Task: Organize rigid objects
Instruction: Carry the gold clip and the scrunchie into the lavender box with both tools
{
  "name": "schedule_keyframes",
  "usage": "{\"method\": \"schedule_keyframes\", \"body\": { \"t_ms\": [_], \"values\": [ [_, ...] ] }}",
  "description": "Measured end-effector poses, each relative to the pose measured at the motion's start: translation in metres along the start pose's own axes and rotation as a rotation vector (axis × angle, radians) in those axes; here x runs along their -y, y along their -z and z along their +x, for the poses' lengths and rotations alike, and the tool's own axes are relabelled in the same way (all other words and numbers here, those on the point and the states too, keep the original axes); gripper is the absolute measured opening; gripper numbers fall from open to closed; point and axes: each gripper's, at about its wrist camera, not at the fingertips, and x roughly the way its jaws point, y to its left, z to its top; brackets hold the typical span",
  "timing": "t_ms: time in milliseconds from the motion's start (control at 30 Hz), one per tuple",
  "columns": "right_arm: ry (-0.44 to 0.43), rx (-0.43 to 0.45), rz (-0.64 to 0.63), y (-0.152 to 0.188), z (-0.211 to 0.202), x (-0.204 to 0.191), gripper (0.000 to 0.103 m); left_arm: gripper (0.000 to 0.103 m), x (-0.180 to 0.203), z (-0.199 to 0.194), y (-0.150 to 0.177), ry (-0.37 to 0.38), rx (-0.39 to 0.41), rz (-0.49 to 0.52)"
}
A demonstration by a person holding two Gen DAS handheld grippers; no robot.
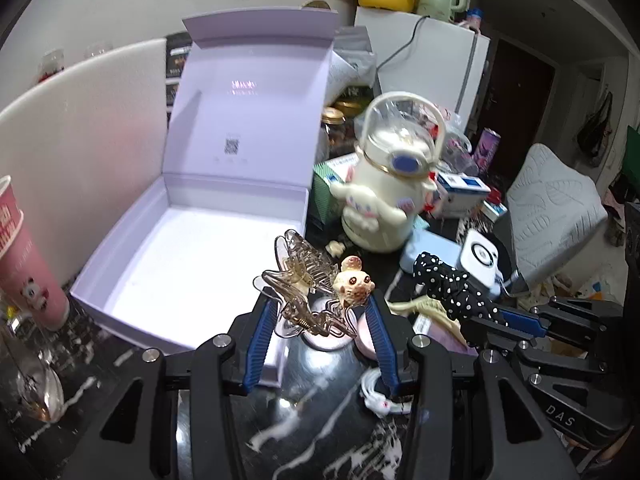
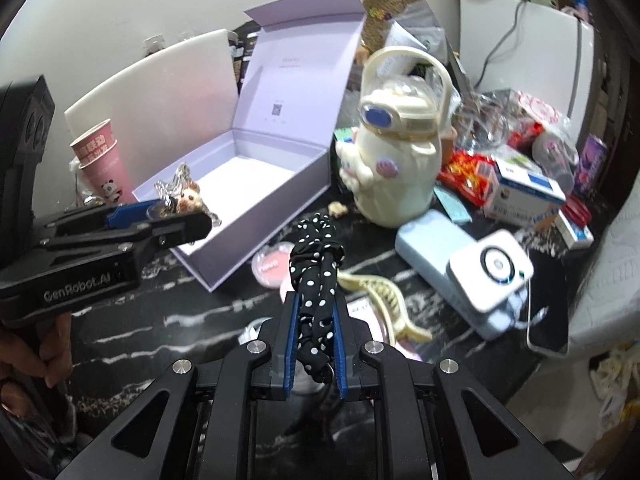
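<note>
Left jaws tight on clear hair claw (image 1: 308, 292), right jaws on polka-dot scrunchie (image 2: 318, 280)

Left tongs (image 1: 320, 304): matt black frame, ribbed blue pads (image 1: 262, 336), bright metal screw heads. Clear hair claw (image 1: 304, 292): glossy see-through plastic, smoky brown, with a small metal spring and a smooth cream figurine. Right tongs (image 2: 314, 312): same matt black build, blue pads. Scrunchie (image 2: 318, 280): soft black cloth, white dots, gathered in folds. Gift box (image 1: 192, 264): matt lilac card, smooth. Surface (image 1: 304, 412): glossy black stone look with white veins, mirroring light. Cream hair claw (image 2: 380, 296): smooth opaque plastic. Bottle (image 1: 384, 196): satin cream plastic under a clear dome. Paper cup (image 1: 24, 264): pink printed paper.
</note>
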Motion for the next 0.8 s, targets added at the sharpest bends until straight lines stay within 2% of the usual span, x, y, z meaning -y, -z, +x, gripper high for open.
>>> {"method": "schedule_keyframes", "body": {
  "t_ms": [300,500,800],
  "values": [
    [-0.014,0.034,-0.061,-0.036,0.009,-0.011,0.015,0.045,-0.024,0.007,-0.028,-0.029,0.04,-0.014],
    [-0.019,0.05,-0.085,-0.059,0.023,-0.019,0.015,0.045,-0.039,0.012,-0.052,-0.077,0.075,0.003],
    [-0.03,0.069,-0.105,-0.089,0.042,-0.026,0.015,0.045,-0.072,0.03,-0.073,-0.129,0.097,-0.051]
  ]
}}
